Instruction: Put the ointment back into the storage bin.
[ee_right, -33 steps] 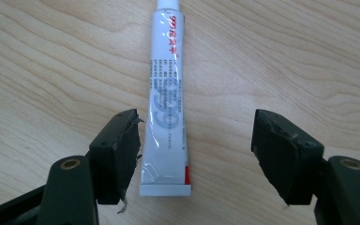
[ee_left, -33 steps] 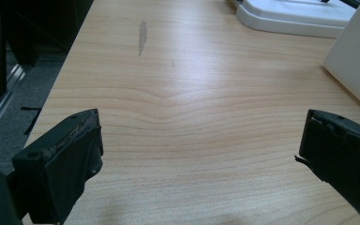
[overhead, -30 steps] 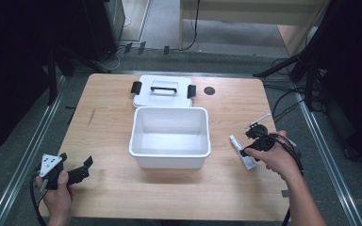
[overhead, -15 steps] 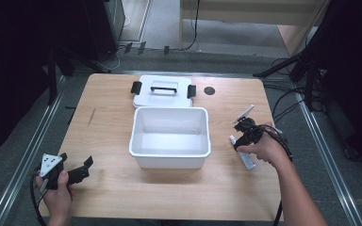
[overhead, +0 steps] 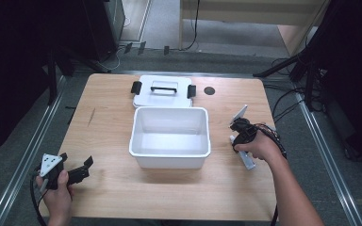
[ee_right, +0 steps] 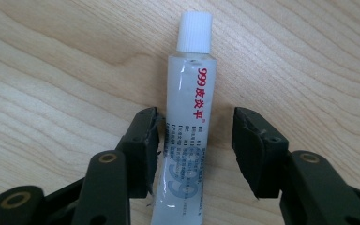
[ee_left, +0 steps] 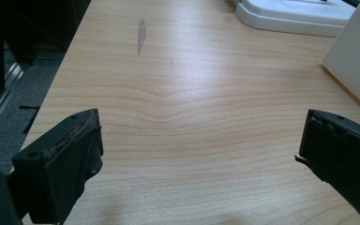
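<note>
Jaws of my right gripper (ee_right: 194,150) straddle a tube (ee_right: 187,140) lying flat on the tabletop (ee_right: 51,70), white cap toward the top of the right gripper view; they have just been closing on it. One jaw looks to be touching the tube's left side, while a gap shows on its right, so nothing is clamped yet. From the high view, the right gripper (overhead: 239,133) sits at the frame's right, beside the open white bin (overhead: 169,162), with the tube (overhead: 249,162) poking out below my hand (overhead: 257,146). The bin's lid (overhead: 162,92) lies flat just behind it, toward the frame's top. At the lower left, my left gripper (overhead: 75,167) rests near the tabletop's edge; in the left gripper view its jaws stand wide apart over bare wood, holding nothing.
</note>
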